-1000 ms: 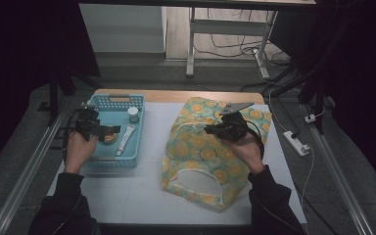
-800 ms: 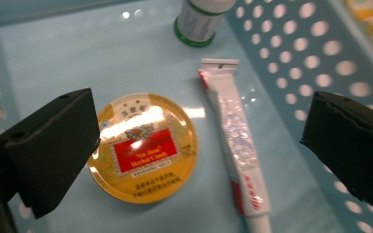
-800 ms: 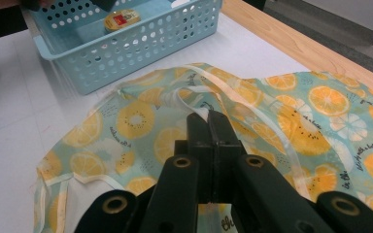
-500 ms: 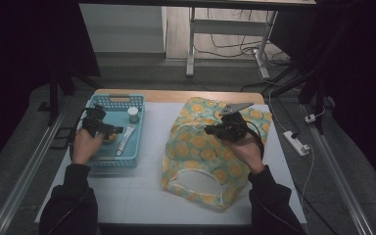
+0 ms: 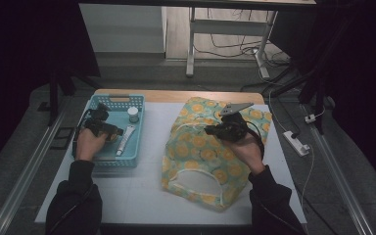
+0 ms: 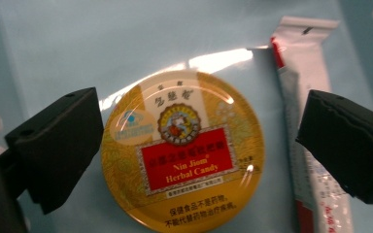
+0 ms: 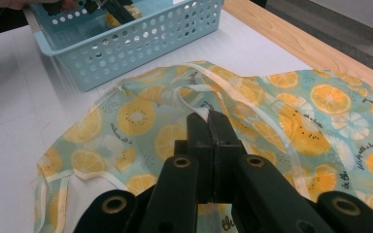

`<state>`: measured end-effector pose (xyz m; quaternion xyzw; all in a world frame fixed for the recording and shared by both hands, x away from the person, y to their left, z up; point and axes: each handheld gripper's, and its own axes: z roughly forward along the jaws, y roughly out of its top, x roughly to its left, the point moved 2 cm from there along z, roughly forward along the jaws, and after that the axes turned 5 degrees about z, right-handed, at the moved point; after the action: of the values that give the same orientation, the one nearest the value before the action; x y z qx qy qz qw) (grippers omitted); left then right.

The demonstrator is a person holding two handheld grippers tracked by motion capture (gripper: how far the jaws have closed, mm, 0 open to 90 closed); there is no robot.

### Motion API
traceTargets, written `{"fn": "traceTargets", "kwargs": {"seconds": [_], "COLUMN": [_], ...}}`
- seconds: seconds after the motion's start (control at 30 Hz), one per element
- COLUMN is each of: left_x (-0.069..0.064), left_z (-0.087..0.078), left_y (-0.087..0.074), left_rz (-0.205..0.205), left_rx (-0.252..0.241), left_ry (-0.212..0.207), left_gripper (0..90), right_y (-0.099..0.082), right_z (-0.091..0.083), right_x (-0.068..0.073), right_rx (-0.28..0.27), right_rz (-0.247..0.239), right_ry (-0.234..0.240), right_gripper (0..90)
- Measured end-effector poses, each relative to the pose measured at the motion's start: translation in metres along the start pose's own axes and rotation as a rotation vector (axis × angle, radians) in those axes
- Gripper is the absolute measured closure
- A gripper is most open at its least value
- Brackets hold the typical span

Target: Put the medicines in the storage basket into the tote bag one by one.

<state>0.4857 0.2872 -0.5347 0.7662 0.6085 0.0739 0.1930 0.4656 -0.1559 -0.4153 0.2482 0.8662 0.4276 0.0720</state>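
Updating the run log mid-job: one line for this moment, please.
left gripper: jaws open astride round yellow candy tin in blue perforated basket | right gripper: jaws shut on orange-print fabric bag

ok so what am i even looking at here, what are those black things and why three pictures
A person sits at a white table holding a hand-held clamp tool in each hand. One picture comes from a camera above the table; the other two come from cameras riding on the tools, looking along their black jaws.

On the table stand a blue basket and a cloth bag printed with orange slices. The left gripper hangs open over a round yellow candy tin in the basket, its jaws on either side and not touching. A white tube lies beside the tin. The right gripper is shut on a fold of the bag.
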Motion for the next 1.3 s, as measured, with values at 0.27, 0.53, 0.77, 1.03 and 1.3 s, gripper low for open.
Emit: {"fn": "traceTargets", "kwargs": {"seconds": [0.27, 0.53, 0.77, 1.03, 1.3], "left_x": [0.003, -0.001, -0.006, -0.009, -0.014], "left_z": [0.001, 0.000, -0.007, -0.017, -0.032], "left_y": [0.000, 0.000, 0.000, 0.001, 0.000], "left_rz": [-0.037, -0.026, 0.000, 0.023, 0.030], "left_rx": [0.058, 0.079, 0.030, -0.036, -0.112], "left_ry": [0.026, 0.030, 0.090, 0.073, 0.027], "left_gripper": [17.8, 20.1, 20.2, 20.3, 20.3], "right_y": [-0.001, -0.001, -0.002, -0.003, -0.002], "right_z": [0.000, 0.001, 0.000, -0.001, -0.006], "right_x": [-0.001, -0.001, -0.002, -0.003, -0.002], "right_rx": [0.000, 0.004, 0.003, -0.010, -0.031], "right_rz": [0.001, 0.000, 0.003, 0.004, 0.000], "right_ry": [0.000, 0.001, -0.002, -0.008, -0.010], "right_gripper": [90.0, 90.0, 90.0, 90.0, 90.0]}}
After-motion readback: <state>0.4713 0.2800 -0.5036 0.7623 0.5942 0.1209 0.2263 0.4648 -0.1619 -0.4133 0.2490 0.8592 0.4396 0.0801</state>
